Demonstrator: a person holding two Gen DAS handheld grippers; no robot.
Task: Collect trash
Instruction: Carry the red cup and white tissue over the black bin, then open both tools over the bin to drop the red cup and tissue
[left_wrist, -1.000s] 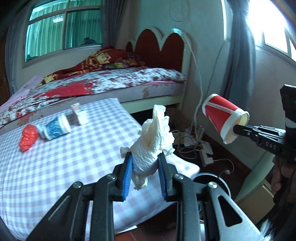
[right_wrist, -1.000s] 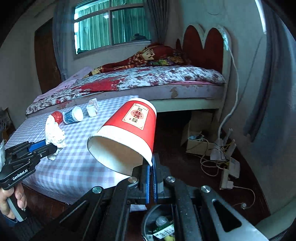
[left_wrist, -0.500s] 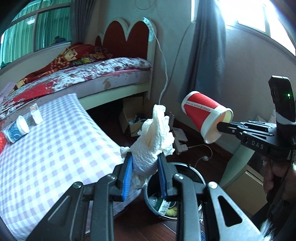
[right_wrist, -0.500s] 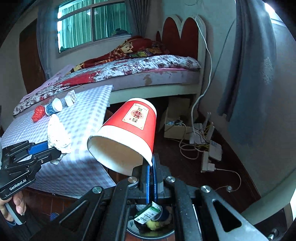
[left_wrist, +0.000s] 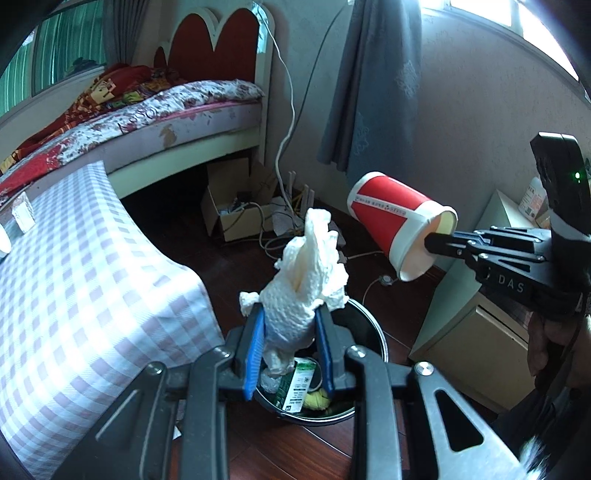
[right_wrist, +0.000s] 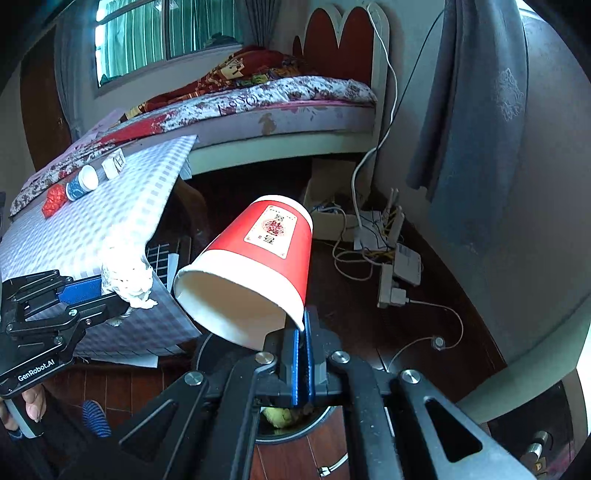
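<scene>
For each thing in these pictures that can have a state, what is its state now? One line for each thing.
Left gripper: shut on crumpled tissue, above the bin.
Right gripper: shut on red paper cup by its rim.
Red paper cup: tilted, empty.
Trash bin: open, holds trash.
Blue-and-white cup: lying on its side on the checkered cloth.

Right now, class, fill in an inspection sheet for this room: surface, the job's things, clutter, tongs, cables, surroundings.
Surface: checked cloth on a table; dark wood floor.
Job's things: tissue and red cup, both held above the bin, which already holds rubbish.
Clutter: blue cup, red wad and small box on the cloth.
Tongs: left tongs shut on the tissue; right tongs pinch the cup's rim.
Cables: white lead down the wall; tangle by the carton.
Surroundings: bed, curtain, windows.
</scene>
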